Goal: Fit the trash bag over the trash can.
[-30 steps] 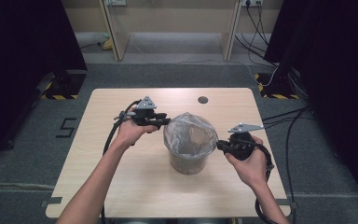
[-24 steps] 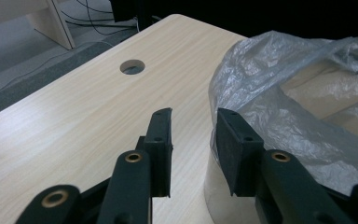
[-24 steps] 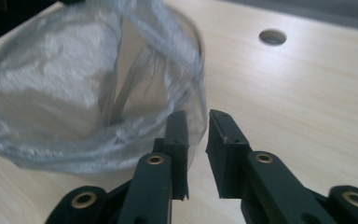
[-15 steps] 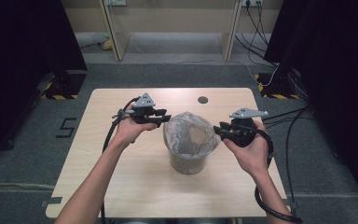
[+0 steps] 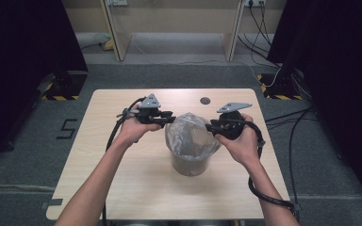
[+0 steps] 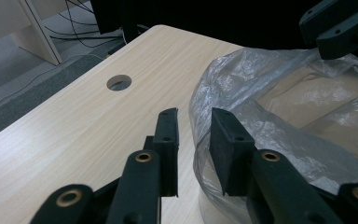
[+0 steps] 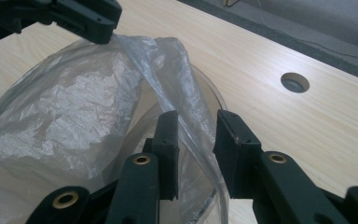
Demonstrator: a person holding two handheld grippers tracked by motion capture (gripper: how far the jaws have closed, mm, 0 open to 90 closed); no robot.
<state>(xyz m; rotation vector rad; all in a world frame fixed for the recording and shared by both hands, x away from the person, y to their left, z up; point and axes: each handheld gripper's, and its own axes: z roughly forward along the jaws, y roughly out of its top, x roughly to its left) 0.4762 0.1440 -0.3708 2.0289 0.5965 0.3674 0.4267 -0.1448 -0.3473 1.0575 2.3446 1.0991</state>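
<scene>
The clear plastic bag [image 5: 188,134] sits in the small round bin [image 5: 191,162] at the middle of the high view, just below centre of the table [image 5: 122,165], and the work in hand looks like fitting this liner over the bin's rim. It is judged partway done: the bag is already down inside the bin, but its mouth stands up crumpled and loose above the rim rather than folded down around it, so the edge has yet to be spread and pulled over on each side. The left gripper [image 6: 193,135], coming in from the bottom of its own view, has its jaws parted with a fold of the film lying in the gap; they have just been closing a little, yet the pads do not visibly press the plastic, so it counts as open. The right gripper [image 7: 196,140] is likewise parted around the bag's edge at the bin's rim, a strip of film running between the jaws without being pinched (its jaws have just narrowed slightly too). In the high view the two grippers flank the bag at left and right of centre. Farther out, a round cable hole [image 5: 205,100] shows in the tabletop toward the upper middle. The only readable mark is a "5" [image 5: 68,128] taped on the floor at the left of the frame; no brand or label can be read on the bag or bin.
</scene>
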